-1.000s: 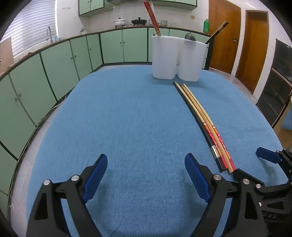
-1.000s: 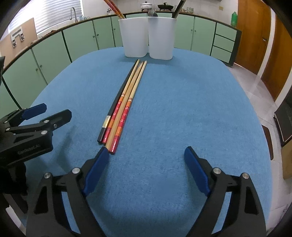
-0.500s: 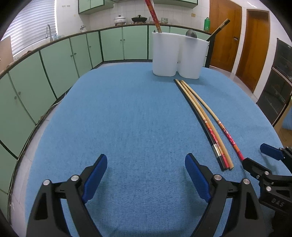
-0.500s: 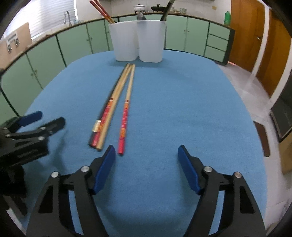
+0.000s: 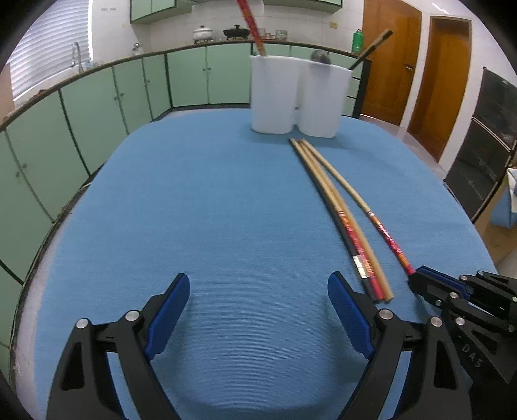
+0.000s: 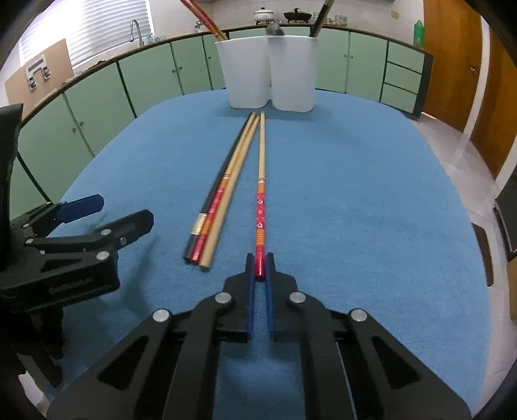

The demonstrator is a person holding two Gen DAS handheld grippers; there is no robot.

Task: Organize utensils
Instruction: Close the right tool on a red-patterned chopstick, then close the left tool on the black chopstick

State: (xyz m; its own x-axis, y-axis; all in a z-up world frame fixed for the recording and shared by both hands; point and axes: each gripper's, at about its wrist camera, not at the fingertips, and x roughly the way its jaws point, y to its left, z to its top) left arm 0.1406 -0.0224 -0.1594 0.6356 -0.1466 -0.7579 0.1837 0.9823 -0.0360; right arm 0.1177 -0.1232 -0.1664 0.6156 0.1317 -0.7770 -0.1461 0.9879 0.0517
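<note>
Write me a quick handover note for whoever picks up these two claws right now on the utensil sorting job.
Right claw: shut on the red-ended chopstick at its near tip, the stick lying on the blue table.
Left claw: open, empty, hovering over the cloth.
Three chopsticks lie bundled beside it, tips toward the white holders.
Done: some utensils already stand in the holders.
Left: lift the gripped stick into a holder, then the bundle.

Inside the white holder [image 6: 268, 71], utensil ends stayed hidden; red chopsticks [image 6: 200, 14] at 12 o'clock ran off-frame; lettering on the left gripper [image 6: 106, 226] was unreadable.
</note>
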